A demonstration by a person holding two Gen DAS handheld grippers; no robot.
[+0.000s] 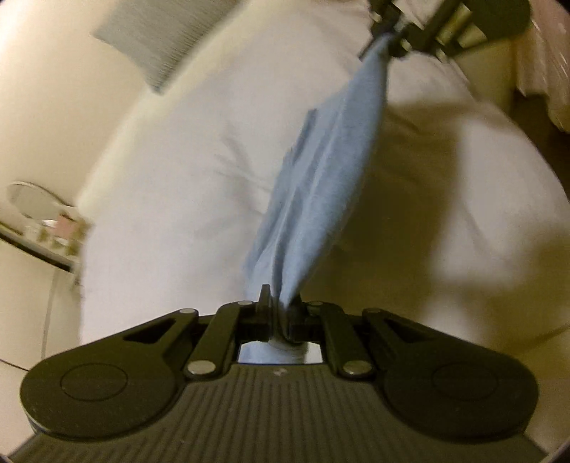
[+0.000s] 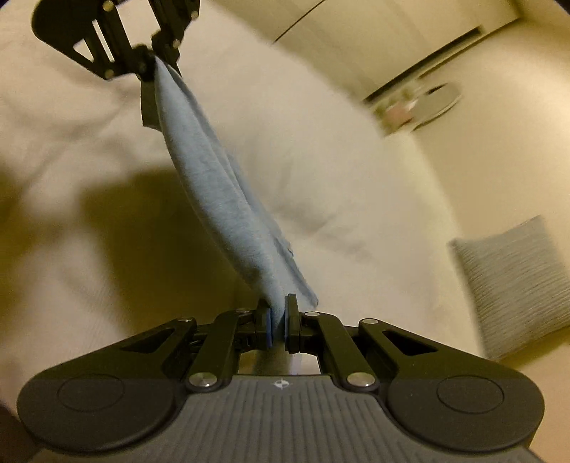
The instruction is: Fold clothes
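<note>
A light blue garment (image 1: 320, 178) hangs stretched in the air between both grippers, above a white bed (image 1: 178, 196). My left gripper (image 1: 279, 302) is shut on one end of it. At the top right of the left wrist view, the right gripper (image 1: 392, 26) pinches the other end. In the right wrist view the same blue garment (image 2: 221, 199) runs from my right gripper (image 2: 278, 308), shut on it, up to the left gripper (image 2: 151, 66) at the top left. The cloth sags in loose folds between them.
White bedding (image 2: 338, 178) fills most of both views, with my grippers' shadows on it. A grey striped pillow (image 1: 156, 39) (image 2: 513, 281) lies at the bed's edge. A side table with a round mirror (image 1: 32, 199) (image 2: 434, 99) and small items stands beside the bed.
</note>
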